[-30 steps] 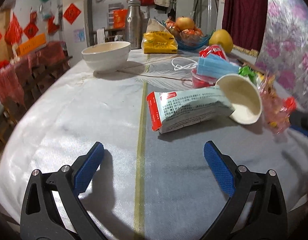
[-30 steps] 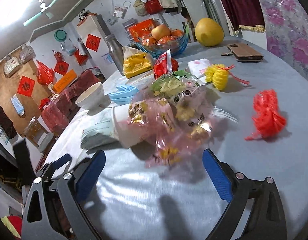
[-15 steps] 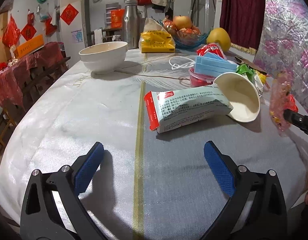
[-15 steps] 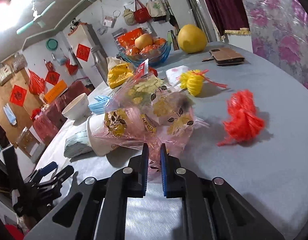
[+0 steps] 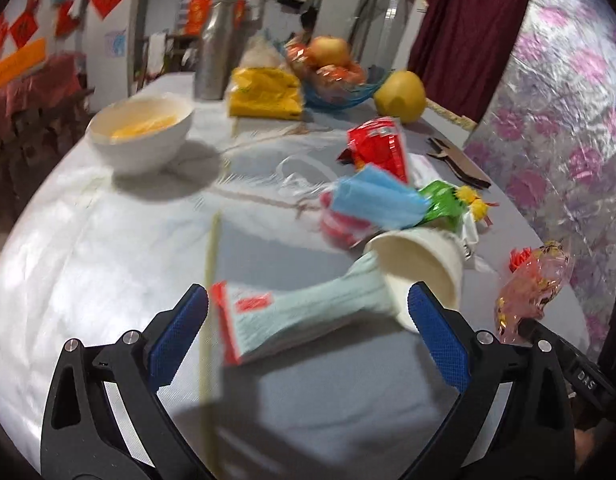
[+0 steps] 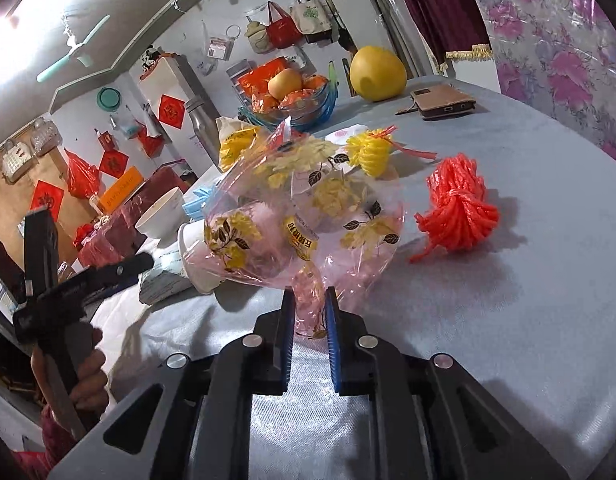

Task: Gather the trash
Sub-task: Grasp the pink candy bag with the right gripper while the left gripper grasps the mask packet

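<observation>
We logged right gripper (image 6: pixel 309 316): jaws just closing, clamped on neck of crinkled pink cellophane bag with yellow flowers (image 6: pixel 304 220), lifted off grey cloth table (image 6: pixel 507 320). Left gripper (image 5: pixel 308 332): jaws apart, empty, over pale green packet (image 5: pixel 304 316) and white paper cup (image 5: pixel 419 268). We judged collection barely begun; blue masks (image 5: pixel 371 196), red net bundle (image 6: pixel 459 212) remained. Trash container unseen; left view blurred.

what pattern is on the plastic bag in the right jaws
Clear pink plastic bag printed with yellow flowers and dark leaves; it shows best in the right wrist view.
</observation>
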The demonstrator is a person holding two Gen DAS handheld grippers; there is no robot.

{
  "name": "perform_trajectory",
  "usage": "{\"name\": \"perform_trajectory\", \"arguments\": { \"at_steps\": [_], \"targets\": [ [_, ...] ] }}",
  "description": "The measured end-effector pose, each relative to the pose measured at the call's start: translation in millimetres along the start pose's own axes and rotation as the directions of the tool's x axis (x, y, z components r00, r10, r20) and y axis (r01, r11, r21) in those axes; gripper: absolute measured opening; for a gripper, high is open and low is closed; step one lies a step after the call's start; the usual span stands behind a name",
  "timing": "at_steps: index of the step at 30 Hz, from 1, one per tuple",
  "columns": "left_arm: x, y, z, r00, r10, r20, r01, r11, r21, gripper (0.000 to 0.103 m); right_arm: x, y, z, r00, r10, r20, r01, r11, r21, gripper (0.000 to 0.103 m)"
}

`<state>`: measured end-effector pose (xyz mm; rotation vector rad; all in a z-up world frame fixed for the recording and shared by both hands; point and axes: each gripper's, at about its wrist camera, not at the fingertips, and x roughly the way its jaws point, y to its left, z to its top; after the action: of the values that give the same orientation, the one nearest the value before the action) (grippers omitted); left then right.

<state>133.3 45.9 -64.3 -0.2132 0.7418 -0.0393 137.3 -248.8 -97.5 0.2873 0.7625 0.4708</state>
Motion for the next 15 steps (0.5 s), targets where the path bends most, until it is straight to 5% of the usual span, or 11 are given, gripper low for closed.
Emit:
{"name": "perform_trajectory", "arguments": {
  "at_steps": [6, 15],
  "targets": [
    [30, -38, 2, 0.986, 0.160, -0.052, -0.149, 0.974, 0.171, 0.096, -2, 1, 0, 1.000, -0.002, 0.004, 0.002, 1.000, -0.008, 0.016],
    [11, -16, -11, 0.996, 0.075, -0.053, -0.064, 0.982, 0.178, 0.085, -5, 2, 0, 1.000, 0.007, 0.002, -0.007, 1.000, -0.008, 0.016]
  ]
}}
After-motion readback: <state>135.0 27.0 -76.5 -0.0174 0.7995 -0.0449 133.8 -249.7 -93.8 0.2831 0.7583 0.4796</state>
